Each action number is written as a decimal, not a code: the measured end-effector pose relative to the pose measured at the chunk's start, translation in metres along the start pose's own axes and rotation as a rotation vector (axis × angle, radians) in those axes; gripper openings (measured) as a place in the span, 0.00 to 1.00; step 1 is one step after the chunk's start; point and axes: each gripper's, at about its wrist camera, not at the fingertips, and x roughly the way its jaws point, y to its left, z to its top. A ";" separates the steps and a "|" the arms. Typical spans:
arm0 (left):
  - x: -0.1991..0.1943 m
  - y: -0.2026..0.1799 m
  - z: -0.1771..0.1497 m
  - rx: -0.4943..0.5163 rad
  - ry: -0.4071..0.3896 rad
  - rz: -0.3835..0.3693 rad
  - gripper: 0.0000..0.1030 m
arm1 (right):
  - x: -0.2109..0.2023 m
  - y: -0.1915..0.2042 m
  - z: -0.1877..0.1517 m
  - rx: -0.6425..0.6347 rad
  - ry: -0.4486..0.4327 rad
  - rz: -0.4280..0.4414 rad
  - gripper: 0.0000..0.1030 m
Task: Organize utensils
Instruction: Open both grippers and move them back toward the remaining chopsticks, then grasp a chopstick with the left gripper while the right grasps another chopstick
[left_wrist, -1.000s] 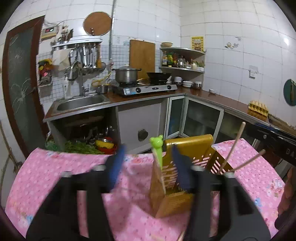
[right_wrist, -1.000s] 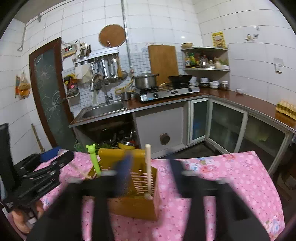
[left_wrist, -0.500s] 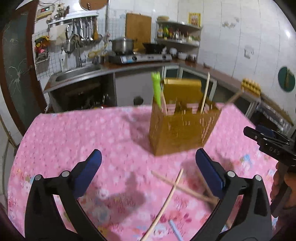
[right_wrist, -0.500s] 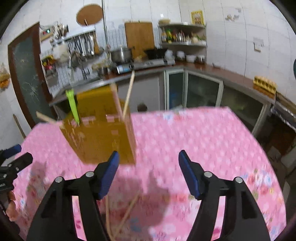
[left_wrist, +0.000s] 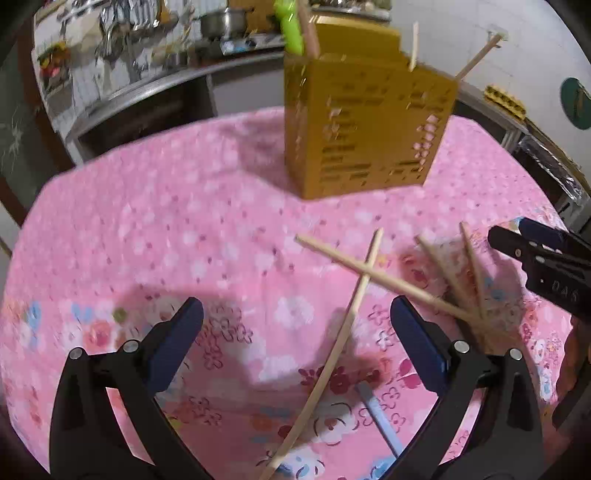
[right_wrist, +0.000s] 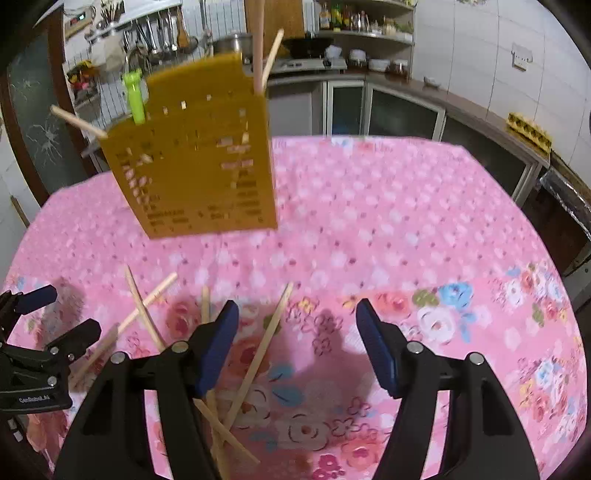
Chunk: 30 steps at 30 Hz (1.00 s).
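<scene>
A yellow perforated utensil holder (left_wrist: 365, 125) stands on the pink floral tablecloth (left_wrist: 184, 229); it holds a green utensil (left_wrist: 290, 26) and a few chopsticks. It also shows in the right wrist view (right_wrist: 195, 162). Several loose wooden chopsticks (left_wrist: 369, 273) lie crossed on the cloth in front of it, and a pale blue utensil (left_wrist: 380, 417) lies near the front. My left gripper (left_wrist: 295, 343) is open and empty above a long chopstick (left_wrist: 332, 362). My right gripper (right_wrist: 295, 339) is open and empty above the chopsticks (right_wrist: 258, 354).
The right gripper's tip shows at the left view's right edge (left_wrist: 543, 258); the left gripper shows at the right view's left edge (right_wrist: 40, 354). Behind the table are a sink counter (left_wrist: 155, 88), cabinets (right_wrist: 388, 110) and an egg tray (right_wrist: 528, 129).
Both grippers have tilted down toward the table and opened wide. The holder has moved up in view and the loose chopsticks now lie under the fingers.
</scene>
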 end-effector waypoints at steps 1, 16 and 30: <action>0.006 0.001 -0.002 -0.007 0.021 -0.005 0.95 | 0.005 0.001 -0.001 0.005 0.016 -0.002 0.63; 0.045 -0.029 0.033 0.071 0.117 -0.046 0.31 | 0.042 0.008 0.004 0.026 0.170 0.003 0.30; 0.067 -0.013 0.068 -0.068 0.224 -0.126 0.07 | 0.046 0.026 0.017 -0.054 0.233 0.015 0.11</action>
